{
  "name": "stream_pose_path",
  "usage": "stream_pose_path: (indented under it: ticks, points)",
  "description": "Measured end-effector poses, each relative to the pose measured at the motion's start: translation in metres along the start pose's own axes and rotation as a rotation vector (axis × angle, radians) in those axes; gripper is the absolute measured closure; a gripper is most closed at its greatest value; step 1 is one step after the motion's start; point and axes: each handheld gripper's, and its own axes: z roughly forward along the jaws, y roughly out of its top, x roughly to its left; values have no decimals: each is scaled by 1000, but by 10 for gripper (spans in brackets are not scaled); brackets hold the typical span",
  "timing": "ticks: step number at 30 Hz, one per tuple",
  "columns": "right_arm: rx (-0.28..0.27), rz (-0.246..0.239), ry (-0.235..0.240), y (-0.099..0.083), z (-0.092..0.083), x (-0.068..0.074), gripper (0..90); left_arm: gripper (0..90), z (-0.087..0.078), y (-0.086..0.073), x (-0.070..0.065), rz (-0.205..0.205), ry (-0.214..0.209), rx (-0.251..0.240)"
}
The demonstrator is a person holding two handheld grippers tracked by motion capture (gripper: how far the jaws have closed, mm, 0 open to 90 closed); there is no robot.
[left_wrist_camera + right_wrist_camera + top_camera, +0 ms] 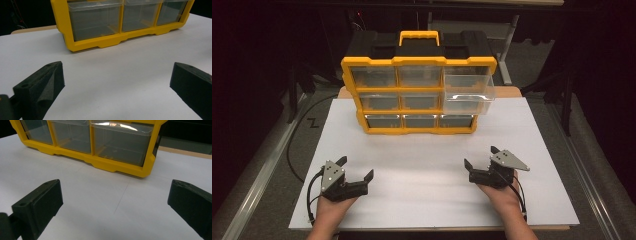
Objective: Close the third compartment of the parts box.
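Note:
A yellow and black drawer organizer (418, 61) with clear drawers stands at the back of the white table (432, 150). Its top right drawer (468, 90) is pulled out toward me; the others sit flush. My left gripper (357, 167) rests near the front left of the table, open, nothing between its jaws. My right gripper (481, 156) rests near the front right, also open and empty. The left gripper view looks at the cabinet's bottom row (120, 20) with the jaws wide apart. In the right gripper view the bottom right drawer (120, 142) is ahead.
A black cable (294, 145) loops on the floor left of the table. A metal rail (257, 185) runs along the left floor, another at the right. Bare white tabletop lies between the grippers and the cabinet.

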Motion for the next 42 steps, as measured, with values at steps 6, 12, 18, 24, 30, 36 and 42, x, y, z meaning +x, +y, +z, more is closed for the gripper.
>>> stream_pose_path:
  ticks: [6, 12, 18, 24, 30, 36, 42]
  points:
    - [-1, 5, 5, 0, -2, -1, 113, 3, 1, 0, -2, 9, -8, 1]
    - [-17, 7, 7, 0, -5, -2, 222, 3, 1, 0, -4, 17, -15, 4]
    - [-1, 14, 2, -3, -6, -2, 372, 3, 1, 0, -5, 10, -27, 15]
    - [-1, -1, -1, -4, -9, 0, 503, 3, 2, 2, -7, 19, -28, 4]
    - [-13, 16, -8, -5, -14, -6, 660, 3, 3, 2, -9, 36, -24, 10]
    - [-17, 25, -28, -5, -16, -8, 837, 3, 3, 2, -8, 16, -20, 4]
    - [-12, 11, -40, -5, -17, -8, 900, 3, 3, 2, -7, 14, -24, 4]
